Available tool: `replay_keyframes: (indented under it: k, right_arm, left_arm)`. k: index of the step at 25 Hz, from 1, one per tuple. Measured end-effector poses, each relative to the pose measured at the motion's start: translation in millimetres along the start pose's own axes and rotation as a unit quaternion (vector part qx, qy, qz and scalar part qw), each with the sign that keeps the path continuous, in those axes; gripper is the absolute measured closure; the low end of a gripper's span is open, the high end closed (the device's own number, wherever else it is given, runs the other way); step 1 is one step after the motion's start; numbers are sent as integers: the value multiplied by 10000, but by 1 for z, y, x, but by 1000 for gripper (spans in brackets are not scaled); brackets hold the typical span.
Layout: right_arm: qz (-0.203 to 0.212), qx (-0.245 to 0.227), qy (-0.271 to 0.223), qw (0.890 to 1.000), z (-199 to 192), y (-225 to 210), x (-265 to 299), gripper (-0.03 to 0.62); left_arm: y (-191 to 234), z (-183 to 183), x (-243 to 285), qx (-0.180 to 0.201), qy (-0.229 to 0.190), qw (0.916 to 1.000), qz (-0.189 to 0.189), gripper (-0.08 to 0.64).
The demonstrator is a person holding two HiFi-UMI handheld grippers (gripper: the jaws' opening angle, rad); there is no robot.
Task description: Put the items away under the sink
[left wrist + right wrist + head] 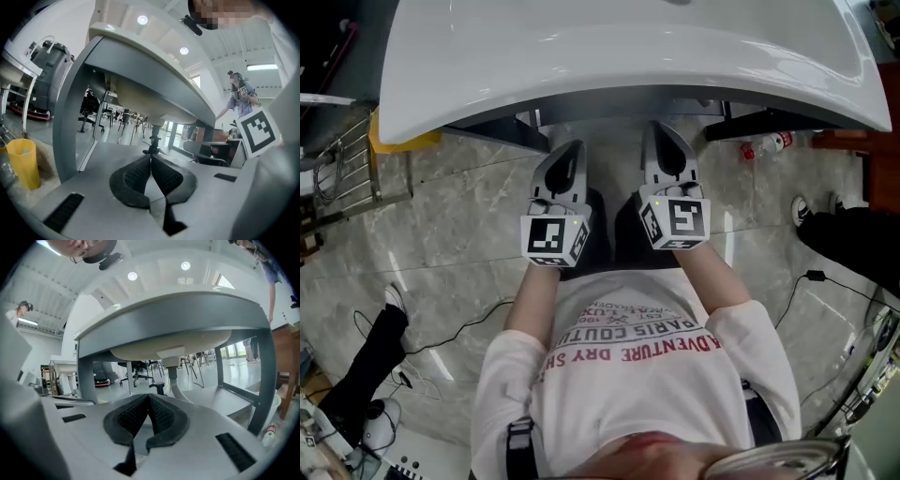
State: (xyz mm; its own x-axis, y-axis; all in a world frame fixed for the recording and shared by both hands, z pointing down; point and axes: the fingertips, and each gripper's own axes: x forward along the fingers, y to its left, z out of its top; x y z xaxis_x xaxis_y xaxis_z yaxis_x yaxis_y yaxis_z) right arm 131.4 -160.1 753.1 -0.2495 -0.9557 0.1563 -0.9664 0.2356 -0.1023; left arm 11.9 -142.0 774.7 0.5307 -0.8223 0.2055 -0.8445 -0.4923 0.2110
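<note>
The white sink (619, 56) fills the top of the head view on a grey frame. Just below its front edge I hold both grippers side by side. The left gripper (567, 155) is shut with nothing in it, and the right gripper (666, 136) is shut and empty too. In the left gripper view the shut left gripper (151, 161) points at the drain pipe (153, 138) under the basin. In the right gripper view the shut right gripper (149, 400) faces the basin's underside (173, 341) and a grey lower shelf (225, 397). No item is held.
A yellow cup (23, 161) stands on the floor left of the frame, where the yellow cup (398, 141) peeks out under the sink's left edge. A red-capped bottle (766, 145) lies on the floor at right, the same bottle (268, 434) beside the frame leg (262, 380). Another person's shoes (811, 208) stand at right.
</note>
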Motion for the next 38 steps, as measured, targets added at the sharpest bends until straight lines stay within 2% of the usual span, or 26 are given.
replay_keyframes:
  k: [5,9,13,18,24,29,38]
  right_arm:
    - [299,-155,336,9989,53,27,-35,568]
    - [370,-61,493,9981,115,39,-62,568]
    - [337,-15,410,9986,213,39,-111,568]
    - [451,-377,148,9982,326,65,-156,568]
    - [361,-288,-42,9989,406,79,-196,568]
    - [451,-253,-130,9986,437,86,-228,568]
    - [593,-366,-117,9975,447,92,-264,568]
  left_arm:
    - [-27,59,-32,-21,273,9996,-74,532]
    - [-55,126,-56,-14,290,9995,-118,532]
    - [-109,216,-92,77,166,9997,-147,532]
    - [-142,319,-140,117,-7,9999,-101,532]
    - [-167,405,-183,298,-300,9991,5,532]
    - [-186,434,-214,279,-580,9979,95,532]
    - [-210,436,-245,355,-673,9970,106,532]
